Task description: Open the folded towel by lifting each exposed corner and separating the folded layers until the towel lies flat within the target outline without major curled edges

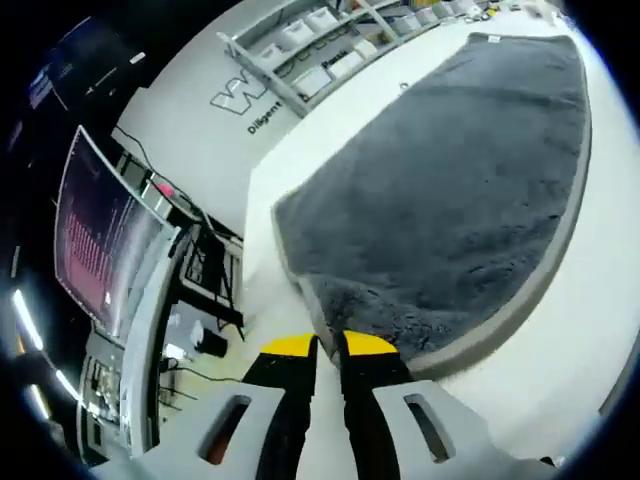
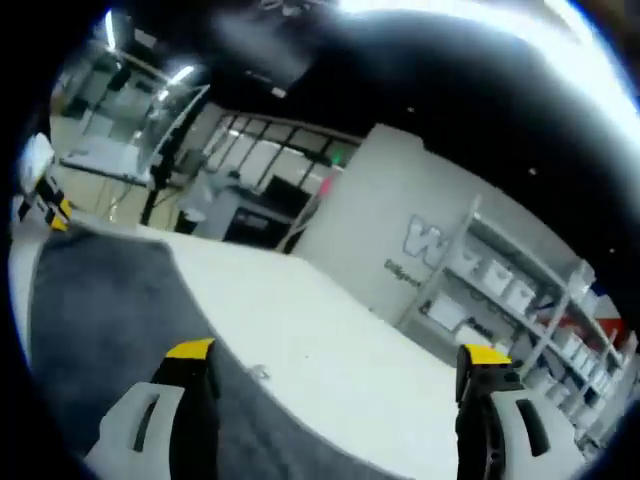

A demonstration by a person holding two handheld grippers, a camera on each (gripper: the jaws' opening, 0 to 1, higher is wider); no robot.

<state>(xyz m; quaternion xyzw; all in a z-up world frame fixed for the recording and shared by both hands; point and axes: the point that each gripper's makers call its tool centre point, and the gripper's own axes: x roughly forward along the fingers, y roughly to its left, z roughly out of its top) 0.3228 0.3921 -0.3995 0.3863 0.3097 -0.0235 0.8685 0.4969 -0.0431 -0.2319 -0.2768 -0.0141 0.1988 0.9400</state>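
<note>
We see the broad white worktop point(image 1: 300, 160) carrying a plush dark grey towel with a paler grey border point(image 1: 450, 190), which lies spread across most of the surface; in the left gripper view its near corner reaches right down to our tongs, and its far end runs toward the worktop's far edge. In the right gripper view the same grey towel point(image 2: 100, 320) covers the left part of the worktop point(image 2: 320, 340), with bare white surface to its right. Behind the worktop stands a white wall with grey lettering point(image 2: 425, 245), and beside it white shelving holding pale storage bins point(image 1: 320, 45). To the side, off the worktop, we see a dark monitor with lines of reddish text point(image 1: 100, 240) above a cluttered stand with cables. Our left tongs point(image 1: 328, 345), yellow-tipped and black, are clenched on the towel's near corner, the two tips pressed almost together. Our right tongs point(image 2: 338, 352) are released, the tips spread wide apart above the towel's edge and the bare worktop, touching nothing we can make out.
</note>
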